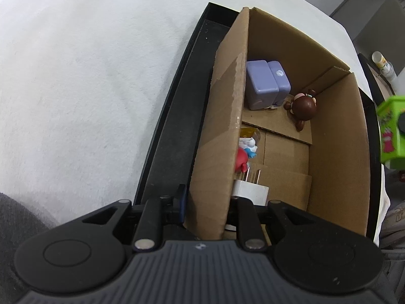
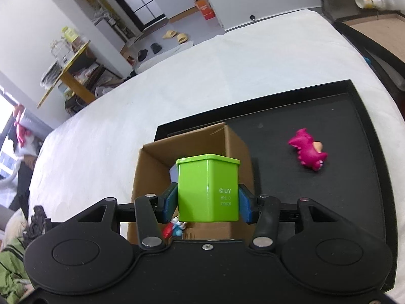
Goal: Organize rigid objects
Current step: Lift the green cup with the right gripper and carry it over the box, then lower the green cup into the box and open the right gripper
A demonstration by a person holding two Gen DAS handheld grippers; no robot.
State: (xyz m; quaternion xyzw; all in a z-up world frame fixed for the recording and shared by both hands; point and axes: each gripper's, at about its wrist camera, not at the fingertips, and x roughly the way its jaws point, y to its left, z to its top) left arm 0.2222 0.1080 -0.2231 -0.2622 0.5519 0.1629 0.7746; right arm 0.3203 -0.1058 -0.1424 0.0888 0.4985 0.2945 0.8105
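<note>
Clamped between my right gripper's (image 2: pixel 208 204) blue pads is one green box (image 2: pixel 208 188), held above the cardboard box (image 2: pixel 231 139). My left gripper (image 1: pixel 206 211) pinches that carton's near wall, one finger outside, one inside. I count five things in it: a purple case (image 1: pixel 267 83), a brown bear figure (image 1: pixel 302 107), a blue-and-white figure (image 1: pixel 249 145), a red figure (image 1: pixel 241 162) and a white plug (image 1: pixel 250 191). The carton stands on a black tray (image 2: pixel 354 190), where one pink dinosaur toy (image 2: pixel 308 153) lies apart.
</note>
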